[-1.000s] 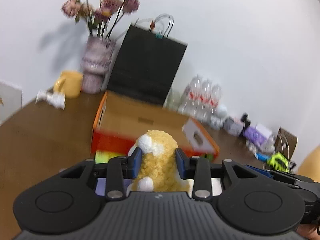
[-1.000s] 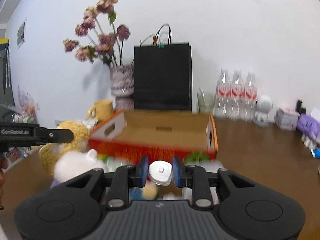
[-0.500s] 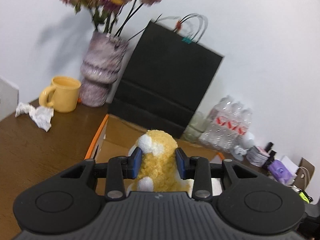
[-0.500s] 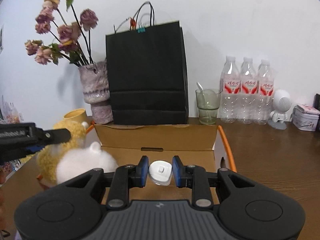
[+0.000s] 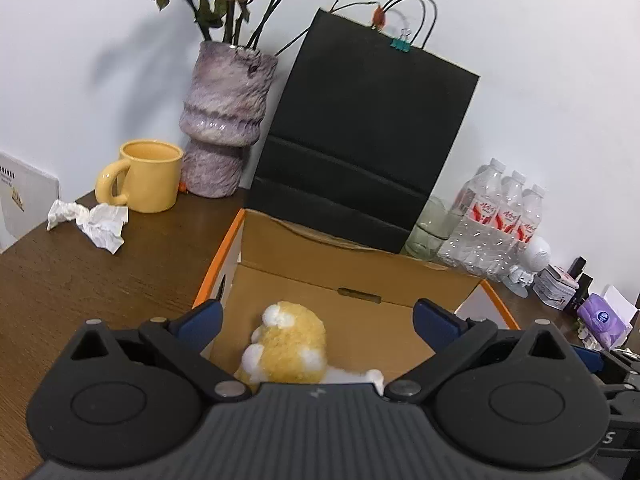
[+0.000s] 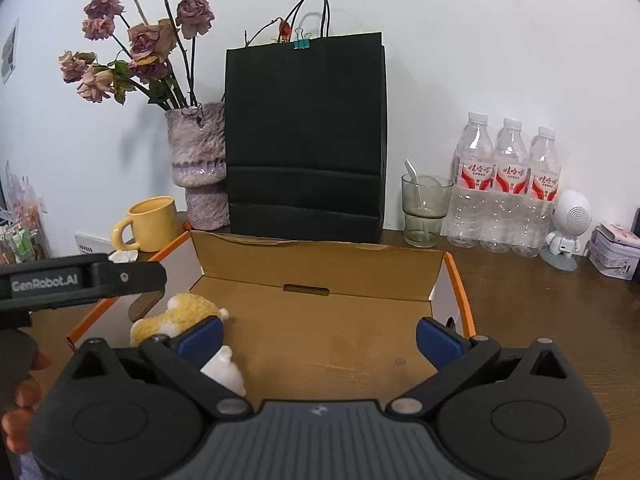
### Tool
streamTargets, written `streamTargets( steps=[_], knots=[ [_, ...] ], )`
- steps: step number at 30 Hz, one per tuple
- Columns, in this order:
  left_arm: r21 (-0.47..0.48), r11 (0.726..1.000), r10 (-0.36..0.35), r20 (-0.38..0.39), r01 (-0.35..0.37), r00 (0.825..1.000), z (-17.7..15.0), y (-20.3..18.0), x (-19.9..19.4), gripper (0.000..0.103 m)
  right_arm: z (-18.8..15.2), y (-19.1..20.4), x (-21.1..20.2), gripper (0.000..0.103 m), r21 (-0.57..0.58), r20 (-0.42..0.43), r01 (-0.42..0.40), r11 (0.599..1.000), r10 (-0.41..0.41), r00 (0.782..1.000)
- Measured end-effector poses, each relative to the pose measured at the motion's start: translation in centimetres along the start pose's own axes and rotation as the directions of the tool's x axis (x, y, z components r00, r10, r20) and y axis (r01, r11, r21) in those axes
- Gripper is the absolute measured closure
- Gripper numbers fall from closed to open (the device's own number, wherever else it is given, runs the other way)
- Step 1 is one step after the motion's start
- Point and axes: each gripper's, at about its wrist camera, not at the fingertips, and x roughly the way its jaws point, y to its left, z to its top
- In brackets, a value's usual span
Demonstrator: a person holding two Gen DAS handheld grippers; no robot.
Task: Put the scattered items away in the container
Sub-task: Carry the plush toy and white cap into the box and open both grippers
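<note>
An open cardboard box with orange edges [image 5: 360, 276] [image 6: 320, 272] stands on the brown table. A yellow and white plush toy [image 5: 288, 348] [image 6: 180, 314] lies inside the box at its left side. My left gripper [image 5: 318, 320] is open above the toy, jaws wide apart and empty. My right gripper [image 6: 320, 334] is open above the box floor. A small white object [image 6: 224, 372] lies in the box below its left finger. The left gripper's body [image 6: 80, 280] shows at the left of the right wrist view.
Behind the box stand a black paper bag [image 6: 306, 140], a vase of dried flowers [image 6: 198, 164], a yellow mug [image 5: 148, 176], a glass [image 6: 424, 210] and three water bottles [image 6: 508, 184]. Crumpled tissue [image 5: 92, 220] lies left. A small white figure [image 6: 566, 228] and tins sit right.
Both grippers opened. The plush toy dropped from the left gripper into the box, and the white object dropped from the right gripper into the box. Both grippers moved forward over the box.
</note>
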Motion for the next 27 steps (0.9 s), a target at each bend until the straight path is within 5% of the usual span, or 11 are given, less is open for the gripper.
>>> streamTargets(
  steps=[27],
  knots=[
    [0.128, 0.990, 0.059, -0.007, -0.058, 0.998, -0.3, -1.6, -1.1, 0.000, 0.3, -0.3, -0.3, 0.000, 0.021, -0.013, 0.027, 0.999, -0.027, 1.000]
  ],
)
